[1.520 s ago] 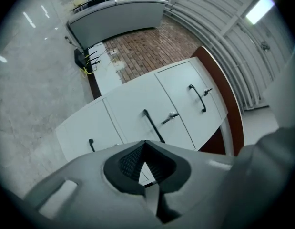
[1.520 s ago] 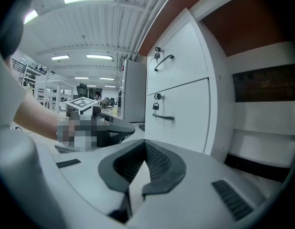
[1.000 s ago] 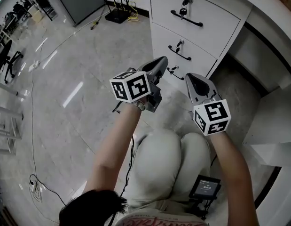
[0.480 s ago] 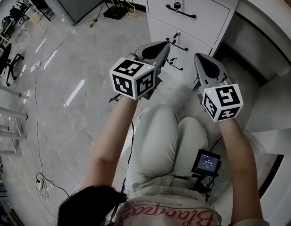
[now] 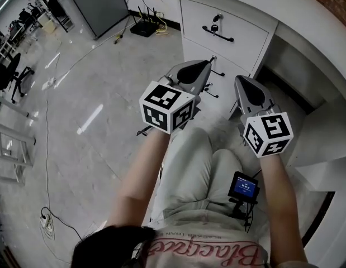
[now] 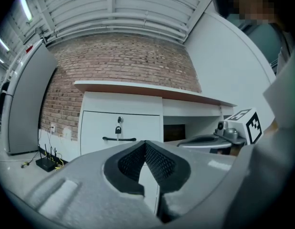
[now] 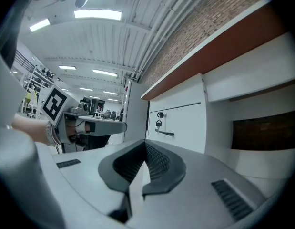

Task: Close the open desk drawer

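Note:
The white drawer cabinet (image 5: 256, 24) stands under the desk top. Its top drawer (image 5: 240, 28) has a black handle (image 5: 226, 36) and a key in the lock, and its front sits flush. A lower handle (image 5: 216, 70) peeks out beside my left gripper (image 5: 204, 66); the lower fronts are mostly hidden. The left gripper is shut and empty, in the air before the cabinet. To its right, my right gripper (image 5: 240, 81) is also shut and empty. The left gripper view shows shut jaws (image 6: 146, 149) facing the top drawer (image 6: 119, 128). The right gripper view shows shut jaws (image 7: 144, 152).
A dark kneehole (image 5: 287, 77) opens right of the cabinet. On the floor lie a black router (image 5: 142, 29) with cables and a power strip (image 5: 46, 228). A grey cabinet (image 5: 97, 1) stands at the back left. A small screen (image 5: 243, 187) hangs at the person's waist.
Both grippers have risen in front of the cabinet, toward the camera. The left gripper has rolled, turning its marker cube. The lower drawer handles are now mostly covered by the left gripper.

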Demonstrator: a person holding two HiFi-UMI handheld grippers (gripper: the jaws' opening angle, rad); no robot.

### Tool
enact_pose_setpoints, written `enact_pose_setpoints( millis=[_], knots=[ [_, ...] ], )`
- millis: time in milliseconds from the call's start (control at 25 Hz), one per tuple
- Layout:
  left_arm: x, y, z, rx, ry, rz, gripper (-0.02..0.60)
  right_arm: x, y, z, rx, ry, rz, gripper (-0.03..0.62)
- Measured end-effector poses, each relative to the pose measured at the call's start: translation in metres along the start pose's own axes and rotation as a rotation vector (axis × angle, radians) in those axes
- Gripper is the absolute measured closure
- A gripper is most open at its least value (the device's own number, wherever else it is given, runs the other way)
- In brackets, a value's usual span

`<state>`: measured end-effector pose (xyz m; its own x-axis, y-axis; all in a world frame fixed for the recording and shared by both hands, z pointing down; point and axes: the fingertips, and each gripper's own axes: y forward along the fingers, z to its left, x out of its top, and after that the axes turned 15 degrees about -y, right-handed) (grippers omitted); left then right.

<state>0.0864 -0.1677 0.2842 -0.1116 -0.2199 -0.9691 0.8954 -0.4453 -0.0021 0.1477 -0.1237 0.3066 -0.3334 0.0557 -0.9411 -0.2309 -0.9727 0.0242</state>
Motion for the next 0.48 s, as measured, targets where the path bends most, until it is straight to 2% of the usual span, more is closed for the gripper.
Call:
enact_pose_setpoints(
  millis=[200, 480],
  knots=[
    [0.009, -0.007, -0.009, 0.017, 0.031, -0.009, 0.575, 0.010, 0.003, 0.006, 0.015, 0.023, -0.001, 0.583],
    [-0.006, -0.016, -0.007, 0.044, -0.003, -0.006, 0.575, -0.003, -0.004, 0.011, -0.016, 0.077, 0.026, 0.585]
  ],
)
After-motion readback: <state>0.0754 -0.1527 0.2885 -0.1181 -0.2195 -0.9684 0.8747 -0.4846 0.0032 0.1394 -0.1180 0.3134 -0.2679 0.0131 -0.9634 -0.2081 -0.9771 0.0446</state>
